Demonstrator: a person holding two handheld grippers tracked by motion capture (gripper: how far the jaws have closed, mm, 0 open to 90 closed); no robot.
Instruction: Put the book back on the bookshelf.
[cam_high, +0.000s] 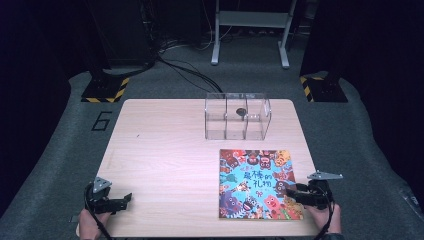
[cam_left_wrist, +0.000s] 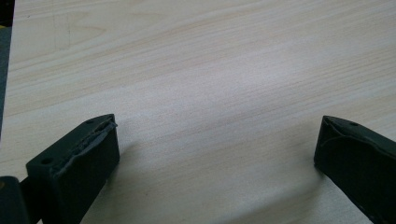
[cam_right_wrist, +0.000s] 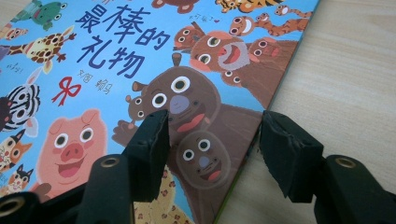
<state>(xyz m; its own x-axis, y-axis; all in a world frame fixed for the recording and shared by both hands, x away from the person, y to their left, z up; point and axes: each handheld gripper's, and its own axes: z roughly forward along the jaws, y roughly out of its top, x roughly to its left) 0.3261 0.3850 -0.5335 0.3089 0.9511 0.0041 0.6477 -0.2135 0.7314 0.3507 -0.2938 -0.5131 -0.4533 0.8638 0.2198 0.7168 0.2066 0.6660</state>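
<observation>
A colourful picture book (cam_high: 257, 182) with cartoon animals lies flat at the table's front right. My right gripper (cam_high: 295, 192) is at the book's right edge, low over it. In the right gripper view, one jaw rests over the cover (cam_right_wrist: 93, 70) and the other stands just off the edge above bare wood. The right gripper (cam_right_wrist: 212, 123) has its jaws partly apart, and the book's edge runs between them without being pinched. My left gripper (cam_high: 126, 198) sits at the front left of the table. Its jaws (cam_left_wrist: 217, 123) are wide open over bare wood.
A clear acrylic box (cam_high: 237, 116) with three compartments stands at the back of the wooden table (cam_high: 165, 150), a small dark object (cam_high: 240, 111) in its middle part. Striped stand bases (cam_high: 105, 90) and cables lie on the floor beyond.
</observation>
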